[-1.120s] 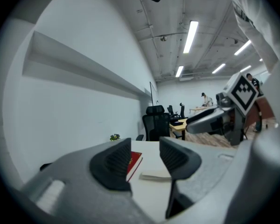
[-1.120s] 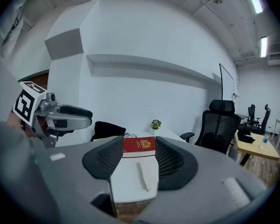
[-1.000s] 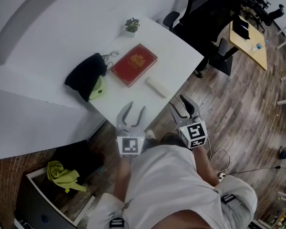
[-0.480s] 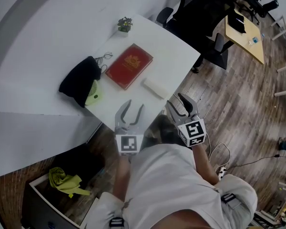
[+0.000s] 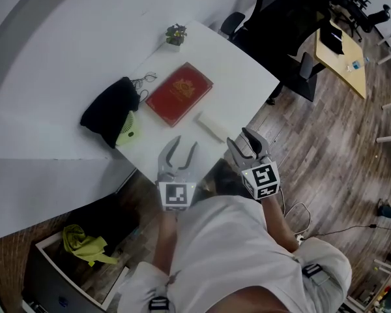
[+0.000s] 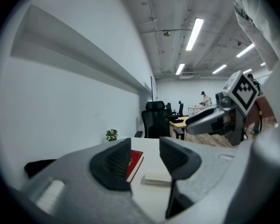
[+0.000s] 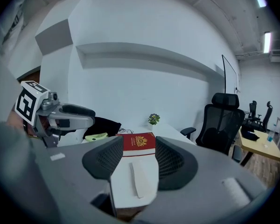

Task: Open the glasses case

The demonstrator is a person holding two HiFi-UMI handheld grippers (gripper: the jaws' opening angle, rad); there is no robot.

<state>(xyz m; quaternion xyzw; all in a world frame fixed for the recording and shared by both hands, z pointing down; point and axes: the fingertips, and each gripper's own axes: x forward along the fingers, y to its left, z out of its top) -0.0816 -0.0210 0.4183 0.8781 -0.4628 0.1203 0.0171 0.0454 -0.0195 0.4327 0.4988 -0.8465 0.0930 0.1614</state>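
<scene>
Both tongs have drawn nearer the slim white oblong glasses case [image 5: 210, 126], which lies shut on the white counter [image 5: 241, 70], just beside the red hardback book [image 5: 179, 93], on the book's counter-edge side. Short of the book, the left tongs [image 5: 184, 147] and right tongs [image 5: 241, 140] stand released, grasping nothing. This looks like the approach; next, one pair should pin the smooth rigid base while the other lifts the lid. Beyond the book slumps a soft black pouch [image 5: 111, 109]

an office: black swivel chair [image 7: 224, 118], wooden desk [image 5: 345, 65], ceiling strip lights [image 6: 195, 34].
</scene>
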